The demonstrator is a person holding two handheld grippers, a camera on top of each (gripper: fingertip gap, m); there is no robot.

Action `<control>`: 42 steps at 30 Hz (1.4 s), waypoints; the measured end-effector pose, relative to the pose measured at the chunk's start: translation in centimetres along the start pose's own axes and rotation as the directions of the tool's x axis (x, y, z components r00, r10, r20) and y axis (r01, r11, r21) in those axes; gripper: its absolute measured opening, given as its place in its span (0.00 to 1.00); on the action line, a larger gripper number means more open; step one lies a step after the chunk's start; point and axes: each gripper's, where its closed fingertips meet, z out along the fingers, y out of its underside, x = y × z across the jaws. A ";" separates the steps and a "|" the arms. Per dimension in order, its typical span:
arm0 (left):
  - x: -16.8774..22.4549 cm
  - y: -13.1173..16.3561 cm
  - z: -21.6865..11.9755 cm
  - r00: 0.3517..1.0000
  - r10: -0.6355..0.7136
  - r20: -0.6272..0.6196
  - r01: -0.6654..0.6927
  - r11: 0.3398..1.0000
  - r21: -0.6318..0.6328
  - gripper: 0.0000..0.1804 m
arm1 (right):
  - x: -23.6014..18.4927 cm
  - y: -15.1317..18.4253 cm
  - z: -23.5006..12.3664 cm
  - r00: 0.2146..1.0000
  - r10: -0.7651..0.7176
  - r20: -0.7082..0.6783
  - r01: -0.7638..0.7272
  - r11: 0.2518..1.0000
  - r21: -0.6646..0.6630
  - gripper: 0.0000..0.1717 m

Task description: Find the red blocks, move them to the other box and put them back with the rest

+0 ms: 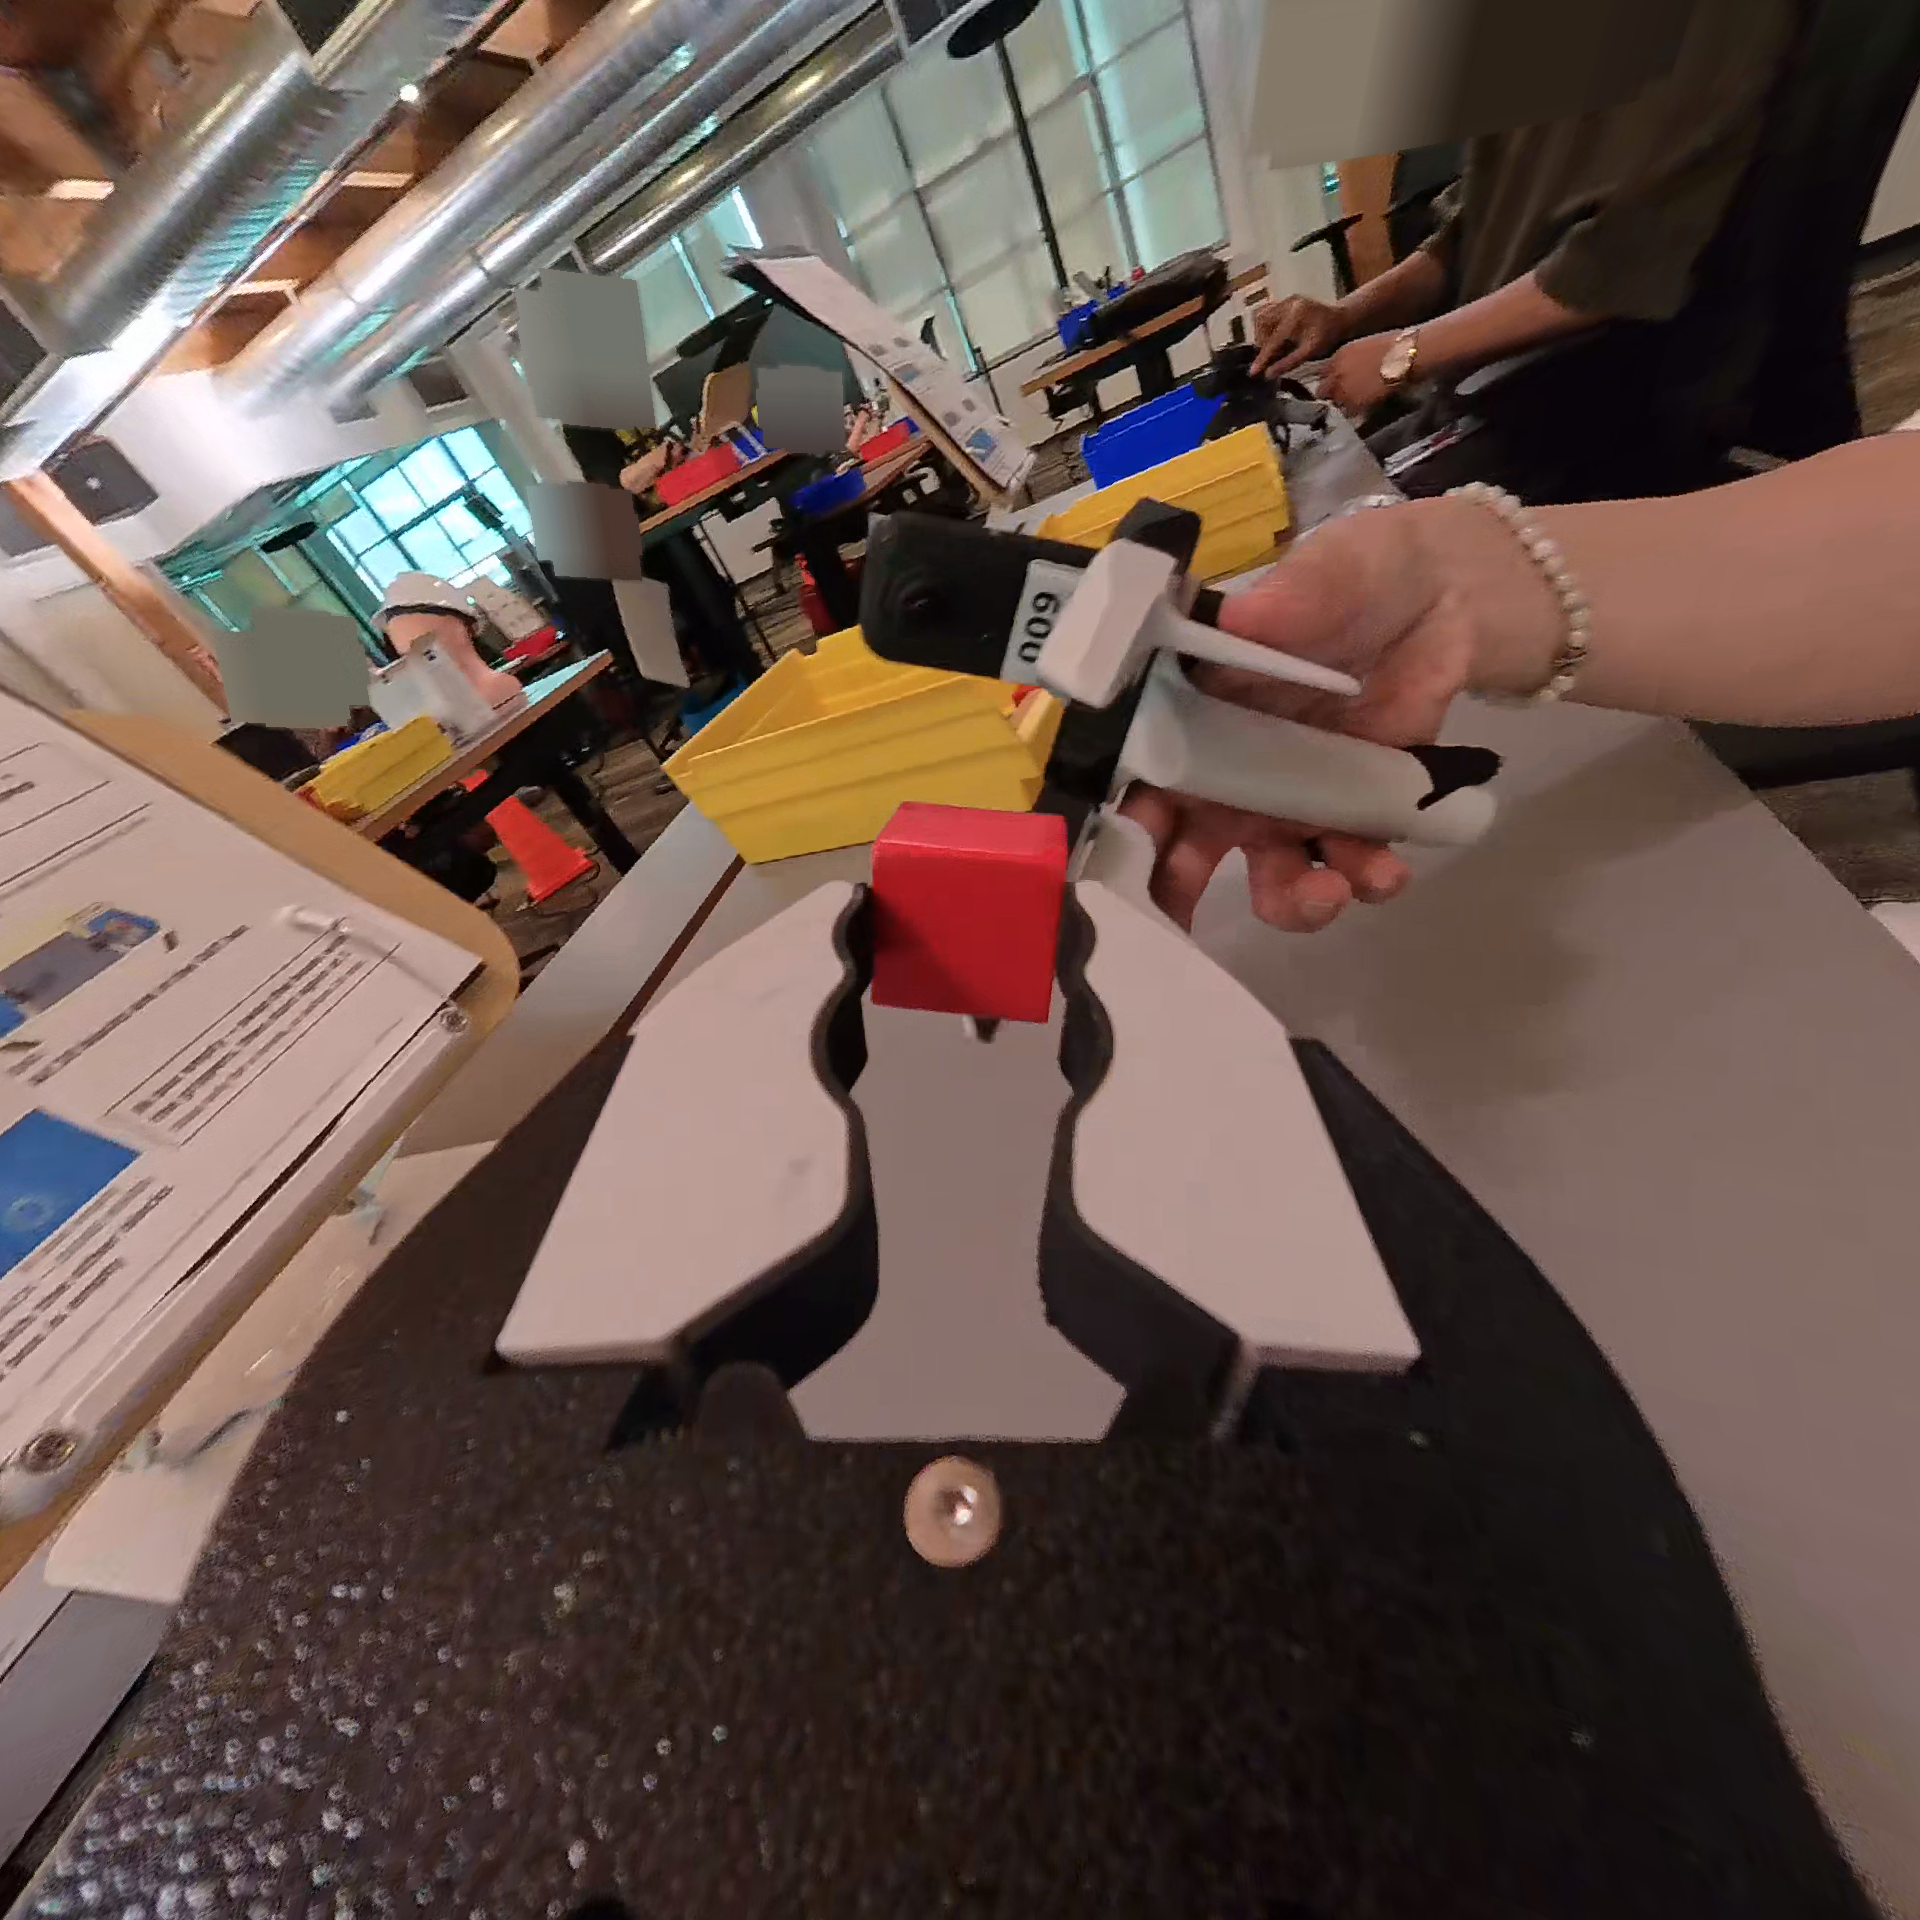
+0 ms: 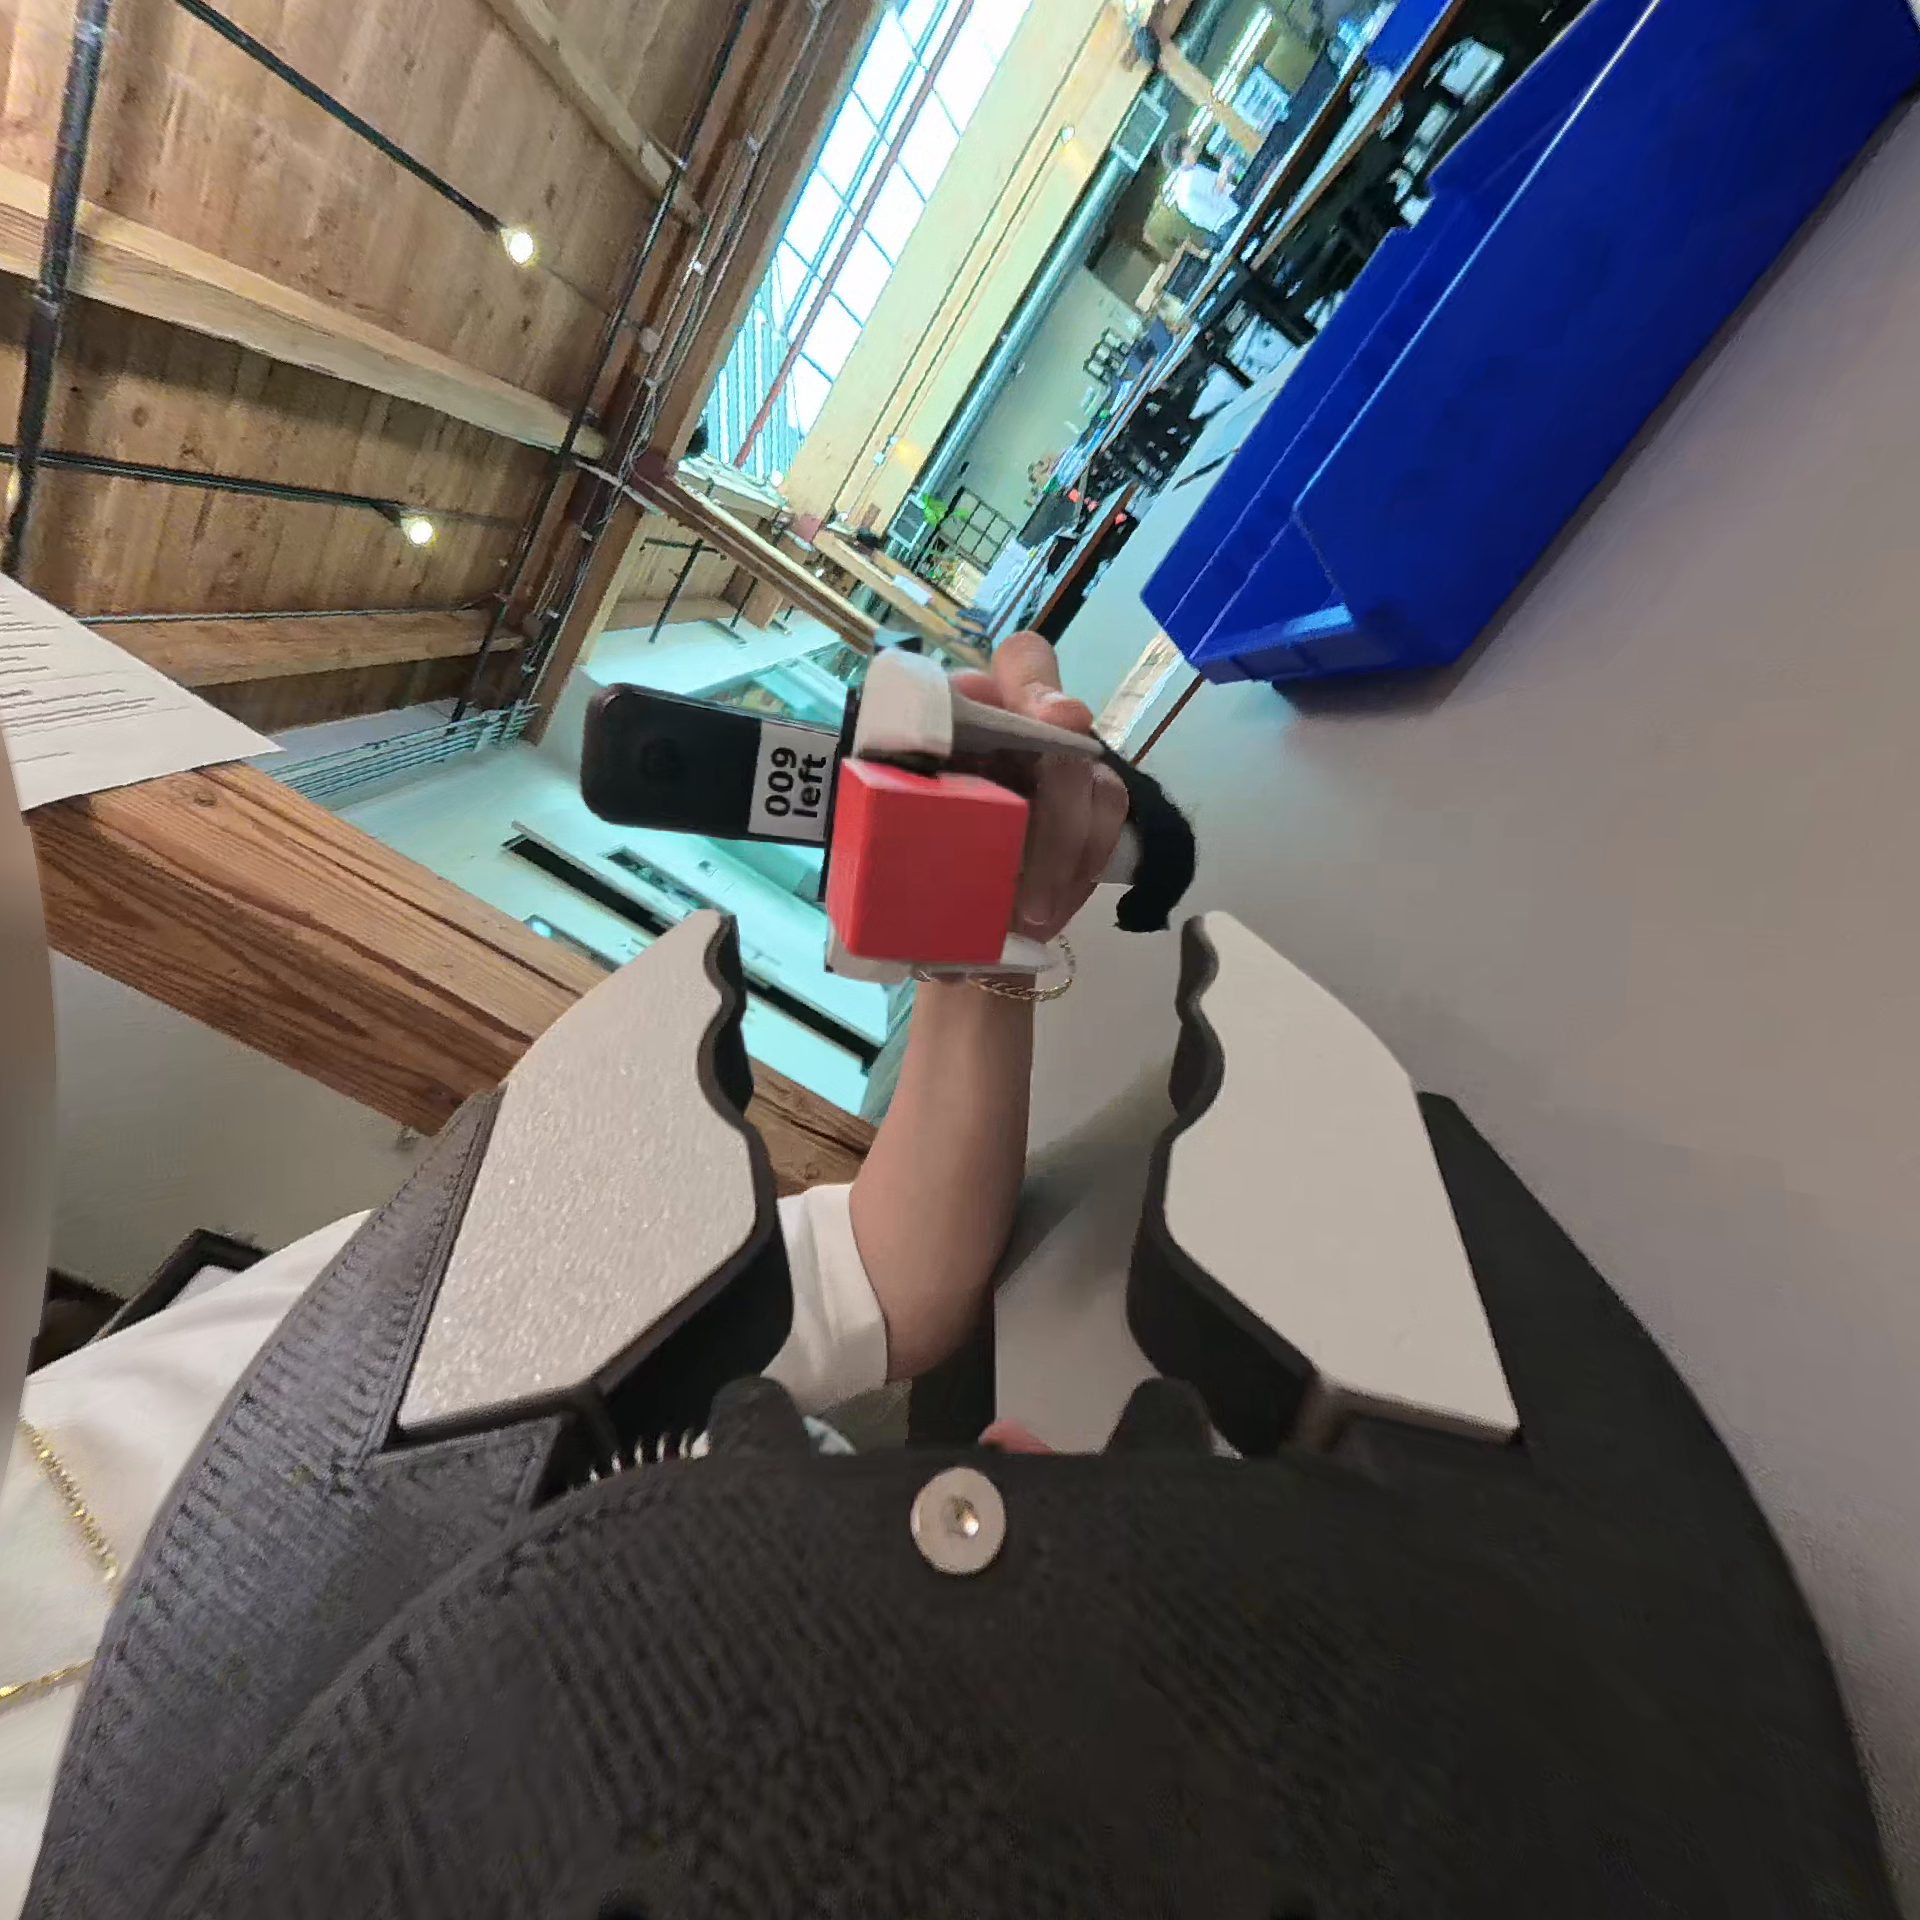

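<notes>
- A red block (image 1: 966, 914) is clamped between the two dark pads of the left claw (image 1: 961, 935), lifted clear of the grey bench (image 1: 1507, 1143).
- In the right wrist view the same red block (image 2: 925, 873) is seen held at the tip of the left claw (image 2: 925, 883), both white fingers lying against its opposite faces.
- The right claw (image 2: 961, 997) is spread wide with nothing between its fingertips; the block is seen beyond them, apart from both pads.
- The right claw (image 1: 1081, 831) is seen in the left wrist view just beside the block, carried by a hand (image 1: 1340, 707) wearing a beaded bracelet.
- A yellow box (image 1: 852, 758) stands on the bench behind the block; a second yellow box (image 1: 1195, 499) and a blue box (image 1: 1143, 431) stand farther back.
- A large blue box (image 2: 1507, 416) rests on the bench in the right wrist view, well apart from the block.
- A board with printed sheets (image 1: 187, 1091) stands at the left edge of the bench.
</notes>
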 end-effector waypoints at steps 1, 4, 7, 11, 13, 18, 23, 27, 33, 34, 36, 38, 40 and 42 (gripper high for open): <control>0.5 0.1 0.1 1.000 0.002 -0.019 -0.001 1.000 0.002 0.18 | -0.1 0.2 0.1 1.000 0.016 0.022 -0.016 1.000 -0.011 0.46; 1.3 0.2 0.2 0.999 -0.003 -0.047 0.004 1.000 0.017 0.18 | 0.0 0.6 0.4 0.997 0.049 0.053 -0.047 0.998 -0.034 0.41; 1.6 0.4 0.4 0.998 0.002 -0.057 -0.001 1.000 0.020 0.18 | 0.1 1.3 0.8 0.996 0.057 0.063 -0.052 0.995 -0.081 0.41; 2.0 0.3 0.6 0.997 0.010 -0.072 -0.008 0.999 0.031 0.18 | -0.4 1.7 1.3 0.993 0.062 0.099 -0.051 0.993 -0.105 0.40; 2.1 0.4 0.8 0.998 0.021 -0.066 -0.020 0.999 0.025 0.18 | -0.5 1.9 1.5 0.992 0.060 0.109 -0.047 0.992 -0.119 0.35; 1.9 0.9 0.8 0.998 0.036 -0.045 -0.035 0.999 0.008 0.18 | -0.5 1.9 1.6 0.991 0.069 0.115 -0.055 0.991 -0.118 0.20; 1.0 1.2 1.0 0.999 0.012 0.044 -0.013 1.000 0.014 0.26 | 0.1 0.9 0.6 0.999 0.020 0.035 -0.017 0.995 -0.095 0.20; -0.9 1.7 0.6 0.987 -0.015 0.161 0.012 1.000 0.019 0.37 | 0.7 -2.3 -3.1 0.989 -0.078 -0.124 0.073 0.996 -0.047 0.20; -3.3 3.0 0.0 0.954 -0.040 0.297 0.050 0.998 -0.024 0.38 | 1.0 -11.7 -16.1 0.756 -0.283 -0.591 0.363 0.931 0.019 0.20; -3.4 3.1 0.0 0.952 -0.042 0.304 0.054 0.998 -0.031 0.38 | 1.0 -13.4 -18.9 0.689 -0.287 -0.665 0.401 0.916 0.021 0.20; -3.7 3.7 0.0 0.945 -0.036 0.326 0.059 0.996 -0.060 0.37 | 1.7 -16.4 -24.5 0.548 -0.255 -0.796 0.428 0.904 0.005 0.20; -3.8 4.4 0.2 0.944 -0.037 0.328 0.071 0.993 -0.090 0.37 | 3.0 -19.0 -29.7 0.394 -0.213 -0.894 0.423 0.906 -0.030 0.20; -3.7 4.8 0.5 0.944 -0.056 0.326 0.093 0.991 -0.100 0.37 | 5.0 -21.1 -34.0 0.277 -0.161 -0.947 0.377 0.925 -0.047 0.20; -3.6 4.9 0.7 0.945 -0.083 0.316 0.118 0.989 -0.093 0.37 | 7.2 -22.6 -36.5 0.221 -0.128 -0.967 0.318 0.947 -0.052 0.21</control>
